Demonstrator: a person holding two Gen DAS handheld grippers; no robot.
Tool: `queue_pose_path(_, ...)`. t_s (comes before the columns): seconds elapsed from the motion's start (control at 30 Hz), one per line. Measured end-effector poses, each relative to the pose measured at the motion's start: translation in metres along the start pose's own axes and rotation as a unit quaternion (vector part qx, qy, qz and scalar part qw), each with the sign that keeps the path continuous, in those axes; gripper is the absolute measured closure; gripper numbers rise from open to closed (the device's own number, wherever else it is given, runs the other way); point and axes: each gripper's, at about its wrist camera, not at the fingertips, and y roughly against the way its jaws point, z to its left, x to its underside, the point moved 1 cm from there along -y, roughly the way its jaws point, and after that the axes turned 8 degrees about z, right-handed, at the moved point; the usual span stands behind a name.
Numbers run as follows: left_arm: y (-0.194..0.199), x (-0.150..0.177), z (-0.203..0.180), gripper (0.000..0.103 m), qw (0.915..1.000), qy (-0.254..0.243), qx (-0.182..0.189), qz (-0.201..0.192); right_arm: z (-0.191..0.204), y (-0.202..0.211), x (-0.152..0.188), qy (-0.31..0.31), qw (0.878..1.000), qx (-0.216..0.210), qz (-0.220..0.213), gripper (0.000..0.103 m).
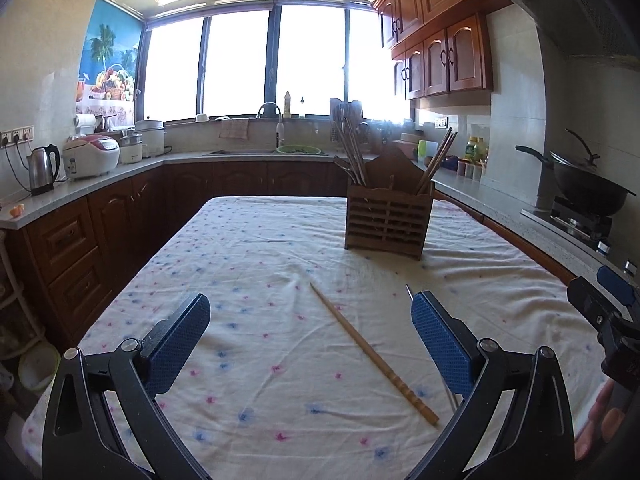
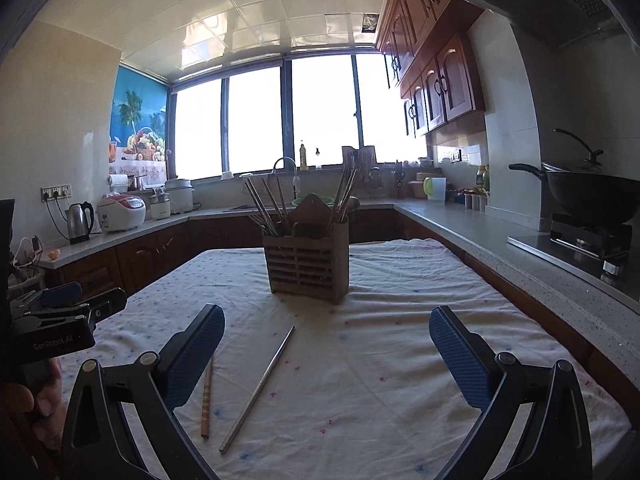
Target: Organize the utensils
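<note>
A slatted wooden utensil holder stands on the table's far half, with several chopsticks upright in its two compartments; it also shows in the right wrist view. A wooden chopstick lies on the cloth between my left gripper's fingers. A metal chopstick lies beside it, to its right; in the left wrist view only its tip shows behind the right finger. In the right wrist view the wooden chopstick is partly hidden by the left finger. My left gripper and right gripper are both open and empty above the cloth.
The table wears a white cloth with pink and blue flowers. Counters run round the room: kettle and rice cooker on the left, sink at the back, wok on a stove at the right.
</note>
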Motion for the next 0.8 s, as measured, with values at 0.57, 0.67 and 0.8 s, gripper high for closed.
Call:
queue_pose_path(0.57,-0.012,0.021,0.006,0.000,0.9996,-0.002,-0.024,0.014,-0.006,0.000,0.013,-0.012,1.000,0.020,0.000,0.000)
queue_pose_path(0.67,-0.011,0.021,0.004,0.000,0.9996,-0.007,-0.024,0.014,-0.008,0.009,0.009,-0.019,0.999,0.032,-0.021,0.000)
queue_pose_path(0.8,-0.010,0.021,0.003,0.000,0.9995,-0.012,-0.024,0.013,-0.013,0.013,0.004,-0.034,0.998,0.036,-0.031,0.000)
